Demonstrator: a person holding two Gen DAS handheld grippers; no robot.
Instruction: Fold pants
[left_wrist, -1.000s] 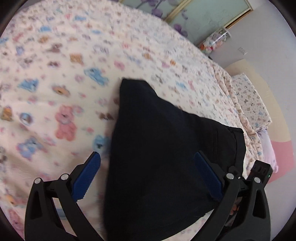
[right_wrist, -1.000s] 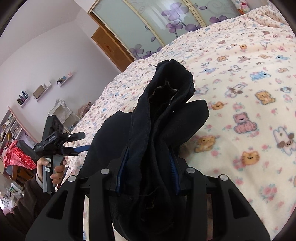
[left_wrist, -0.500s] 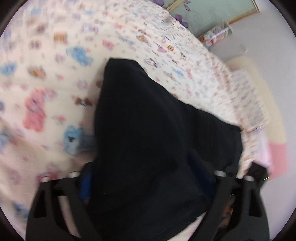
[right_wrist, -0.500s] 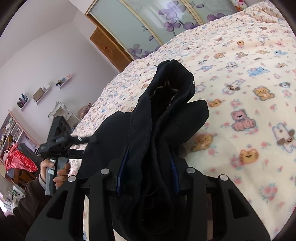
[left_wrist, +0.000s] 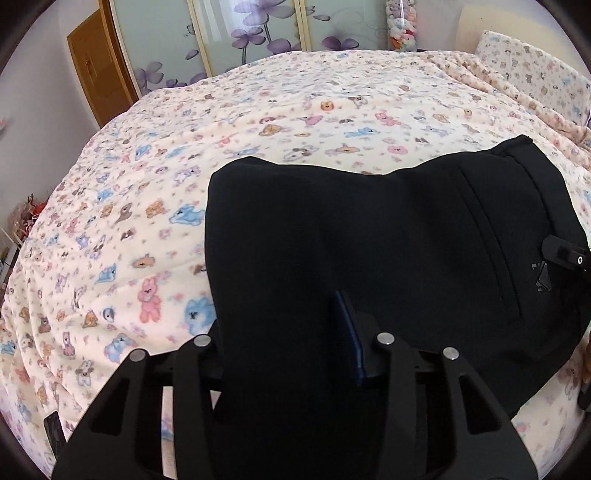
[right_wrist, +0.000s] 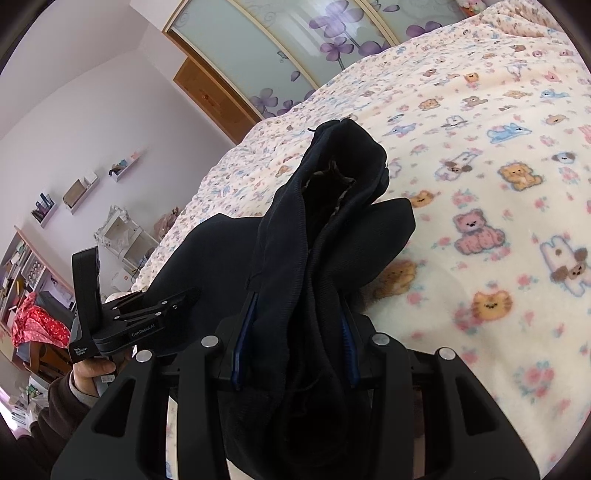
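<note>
Black pants (left_wrist: 369, 229) lie spread on a bed with a cartoon-animal blanket (left_wrist: 295, 110). In the left wrist view my left gripper (left_wrist: 280, 314) has its jaws closing on one edge of the pants. The fabric fills the gap, hides the left finger, and lies against the right blue pad (left_wrist: 347, 332). In the right wrist view my right gripper (right_wrist: 295, 306) is shut on a bunched fold of the pants (right_wrist: 332, 221), which rises up between both blue pads. The left gripper (right_wrist: 184, 295) shows at the left there, held by a hand (right_wrist: 92, 369).
Sliding wardrobe doors (left_wrist: 240, 37) with purple flowers and a wooden door (left_wrist: 96, 62) stand beyond the bed. A pillow (left_wrist: 535, 74) lies at the far right. Wall shelves (right_wrist: 74, 192) and a red cloth (right_wrist: 37, 328) are off the bed's left side.
My left gripper swung round and moved in over the pants' edge, and its jaws went from wide open to closed around the fabric. The right gripper kept still with its fold.
</note>
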